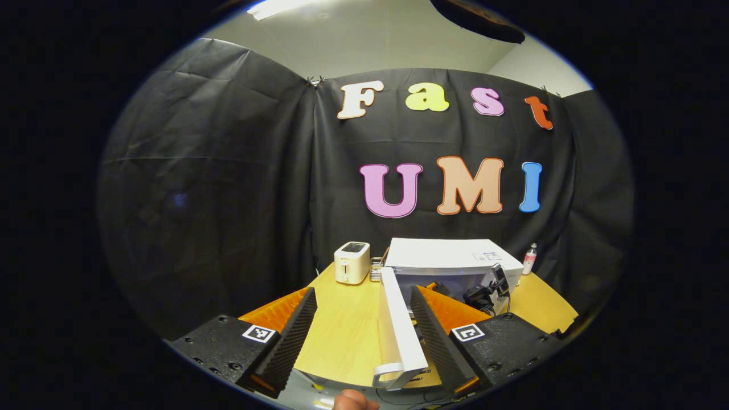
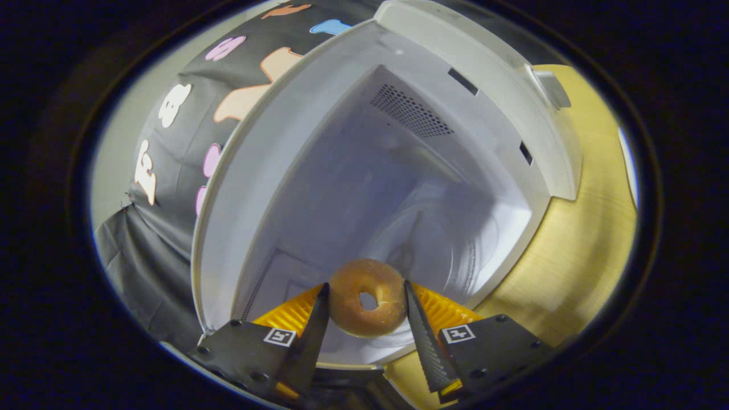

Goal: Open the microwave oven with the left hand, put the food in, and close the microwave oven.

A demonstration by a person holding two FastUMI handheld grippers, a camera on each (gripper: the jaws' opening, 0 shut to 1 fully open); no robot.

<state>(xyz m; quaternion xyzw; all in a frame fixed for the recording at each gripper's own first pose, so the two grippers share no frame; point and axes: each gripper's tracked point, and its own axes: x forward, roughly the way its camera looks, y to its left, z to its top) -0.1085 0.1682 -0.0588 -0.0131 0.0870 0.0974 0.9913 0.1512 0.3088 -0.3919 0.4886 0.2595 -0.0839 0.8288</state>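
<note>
Here, one white microwave oven (image 1: 450, 263) stands at the back of a single light wooden table (image 1: 342, 330), its door (image 1: 398, 330) swung wide toward the left gripper view's camera, edge-on, with the handle at the near end. A small label sits on the oven's top, too small to make out. In the right gripper view the oven's cavity (image 2: 398, 188) gapes close ahead, tilted in the picture because the gripper is rolled to one side; a grid of vent holes shows on one inner wall and the round glass turntable (image 2: 455, 245) lies on the floor of the cavity.

One white toaster (image 1: 352, 262) stands just left of the oven, with a small wire rack (image 1: 376, 269) between them. One small bottle (image 1: 529, 259) with a red label stands at the oven's far right.

The left gripper (image 1: 364, 336) hangs back from the table's near edge with its fingers spread wide and nothing between them; the door's handle end lies just beside its right finger. A bit of the person's hand (image 1: 354, 401) shows at the bottom edge.

The right gripper (image 2: 365, 307) reaches in at the oven's mouth; in the left gripper view it shows as dark gear at the opening. Its two fingers press on either side of one ring doughnut (image 2: 367, 306), golden brown, held over the front lip of the cavity.
</note>
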